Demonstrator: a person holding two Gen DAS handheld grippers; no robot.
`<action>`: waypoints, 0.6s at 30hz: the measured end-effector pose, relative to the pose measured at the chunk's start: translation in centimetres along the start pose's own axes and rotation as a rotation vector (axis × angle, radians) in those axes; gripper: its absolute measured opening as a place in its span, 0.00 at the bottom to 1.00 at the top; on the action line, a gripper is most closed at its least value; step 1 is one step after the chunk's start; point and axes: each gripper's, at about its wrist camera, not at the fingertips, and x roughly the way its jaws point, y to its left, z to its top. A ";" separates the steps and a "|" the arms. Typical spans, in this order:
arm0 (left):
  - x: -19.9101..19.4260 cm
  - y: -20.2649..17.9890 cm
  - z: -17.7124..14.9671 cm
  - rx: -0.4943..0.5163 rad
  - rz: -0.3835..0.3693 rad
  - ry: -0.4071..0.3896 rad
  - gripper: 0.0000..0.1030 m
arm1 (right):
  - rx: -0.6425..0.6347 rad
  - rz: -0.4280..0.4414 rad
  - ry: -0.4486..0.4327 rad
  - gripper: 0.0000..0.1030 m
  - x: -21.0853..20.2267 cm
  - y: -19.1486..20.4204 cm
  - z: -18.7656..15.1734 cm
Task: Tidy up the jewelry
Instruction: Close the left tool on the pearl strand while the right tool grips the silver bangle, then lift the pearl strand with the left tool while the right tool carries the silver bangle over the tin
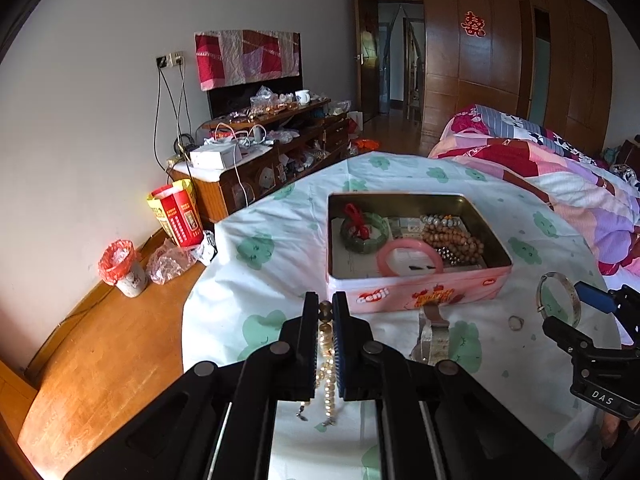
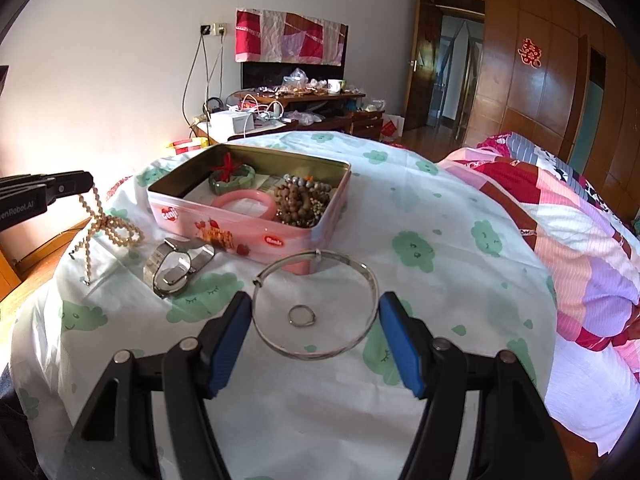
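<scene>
Pearl strand [image 1: 326, 364] pinched in left tongs [image 1: 326, 308], right tongs [image 2: 316, 308] wide and empty; dangling ends should be lifted clear over tin [image 1: 416, 292] rim at frame centre.

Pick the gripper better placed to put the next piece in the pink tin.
Left. The left gripper is shut on the pearl bead necklace, lifted beside the pink rectangular tin; the right gripper is open, holding nothing.

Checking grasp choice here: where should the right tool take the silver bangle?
Grip the silver bangle across its thin near rim, coming down from above. It lies flat on the cloth, and a small ring sits inside the loop, so avoid the centre.
</scene>
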 end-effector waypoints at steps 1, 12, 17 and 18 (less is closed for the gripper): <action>-0.1 -0.1 0.2 0.004 -0.001 -0.005 0.06 | -0.002 0.001 -0.001 0.67 0.0 0.0 0.1; -0.9 -1.4 4.3 0.056 0.008 -0.080 0.06 | -0.030 -0.001 -0.035 0.67 -0.2 -0.3 2.3; -0.4 -2.1 6.2 0.078 0.011 -0.104 0.06 | -0.041 -0.002 -0.055 0.67 0.0 -0.6 4.0; -0.3 -2.2 6.5 0.080 0.013 -0.106 0.06 | -0.044 -0.003 -0.059 0.67 0.2 -0.6 4.4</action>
